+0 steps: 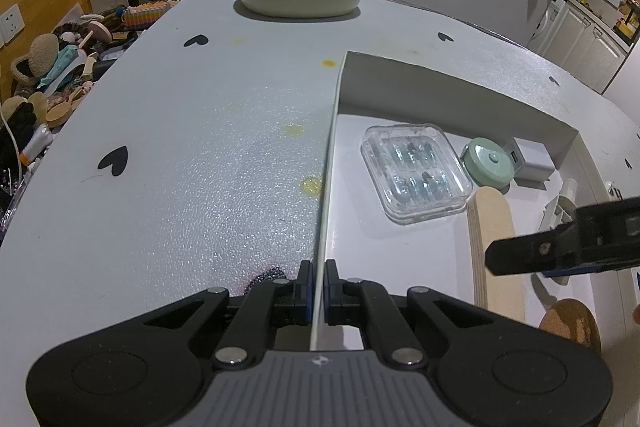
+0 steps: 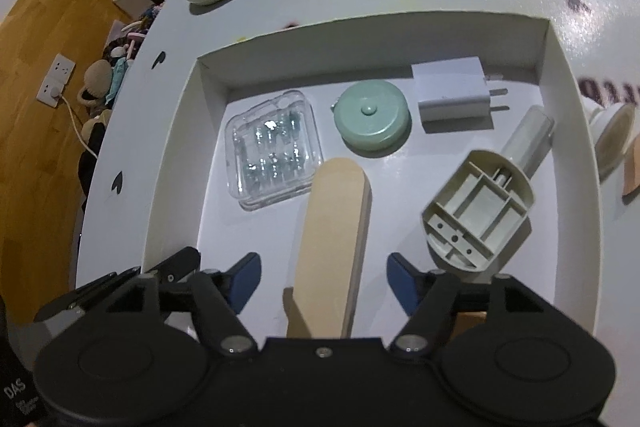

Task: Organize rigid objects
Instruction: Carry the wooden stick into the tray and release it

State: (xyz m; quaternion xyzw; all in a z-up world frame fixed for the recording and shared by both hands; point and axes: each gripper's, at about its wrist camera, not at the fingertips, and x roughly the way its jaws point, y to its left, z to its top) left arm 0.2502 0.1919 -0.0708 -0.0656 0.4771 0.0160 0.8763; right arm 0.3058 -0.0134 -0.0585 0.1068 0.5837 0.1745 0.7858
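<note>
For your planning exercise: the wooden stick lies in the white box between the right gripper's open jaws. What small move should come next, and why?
Probably lift the right gripper straight up and away. Its jaws stand apart from the wooden stick, which already lies flat in the white box, while the left gripper clamps the box wall steady.

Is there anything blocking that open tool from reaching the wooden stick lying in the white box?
Nothing visible. The wooden stick lies directly between the right tool's open fingers, inside the white box; neighbouring items sit clear of it.
</note>
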